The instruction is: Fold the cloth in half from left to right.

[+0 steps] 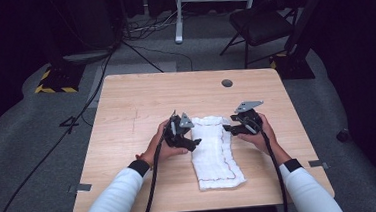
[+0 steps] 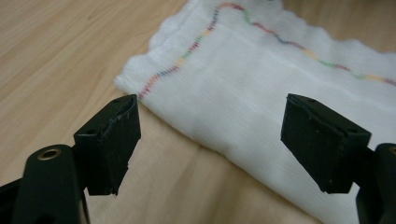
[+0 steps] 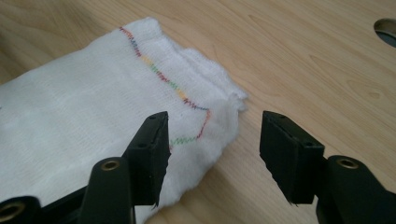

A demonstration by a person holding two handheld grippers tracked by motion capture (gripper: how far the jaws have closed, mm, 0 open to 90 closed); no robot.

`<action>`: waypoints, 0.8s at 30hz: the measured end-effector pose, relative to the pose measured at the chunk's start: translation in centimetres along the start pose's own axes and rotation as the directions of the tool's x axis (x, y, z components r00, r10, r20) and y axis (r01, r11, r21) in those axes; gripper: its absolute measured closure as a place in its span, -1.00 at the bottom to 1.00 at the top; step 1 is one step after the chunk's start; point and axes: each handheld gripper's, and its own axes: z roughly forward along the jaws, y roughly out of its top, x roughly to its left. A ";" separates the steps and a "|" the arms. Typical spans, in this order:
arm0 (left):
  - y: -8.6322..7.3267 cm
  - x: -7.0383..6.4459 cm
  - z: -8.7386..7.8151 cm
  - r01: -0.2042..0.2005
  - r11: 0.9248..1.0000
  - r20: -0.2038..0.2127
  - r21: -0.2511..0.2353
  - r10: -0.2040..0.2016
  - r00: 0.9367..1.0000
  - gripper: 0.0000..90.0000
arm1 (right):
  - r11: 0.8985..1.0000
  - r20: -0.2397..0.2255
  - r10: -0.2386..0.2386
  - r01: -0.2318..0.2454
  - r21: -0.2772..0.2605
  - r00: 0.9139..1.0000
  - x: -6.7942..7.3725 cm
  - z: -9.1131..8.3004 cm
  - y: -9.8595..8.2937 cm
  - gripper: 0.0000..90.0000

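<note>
A folded white cloth with multicoloured wavy stitching [image 1: 214, 152] lies at the centre of the light wooden bench [image 1: 126, 115]. The left gripper [image 1: 188, 138] at 9 o'clock and the right gripper [image 1: 227, 128] at 3 o'clock flank its far end, jaws apart, holding nothing.

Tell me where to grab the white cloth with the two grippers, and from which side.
Probably the two far corners of the cloth. It lies flat and folded in a long strip, so only edges give purchase. Bring the left gripper in low from its left edge, the right gripper from its right; both jaws already stand open there.
</note>
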 end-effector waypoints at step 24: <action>1.4 4.3 5.5 0.097 0.992 0.074 0.086 -0.103 0.992 -0.29 | 0.996 -0.067 0.019 -0.013 0.089 0.998 -1.9 5.1 1.7 0.31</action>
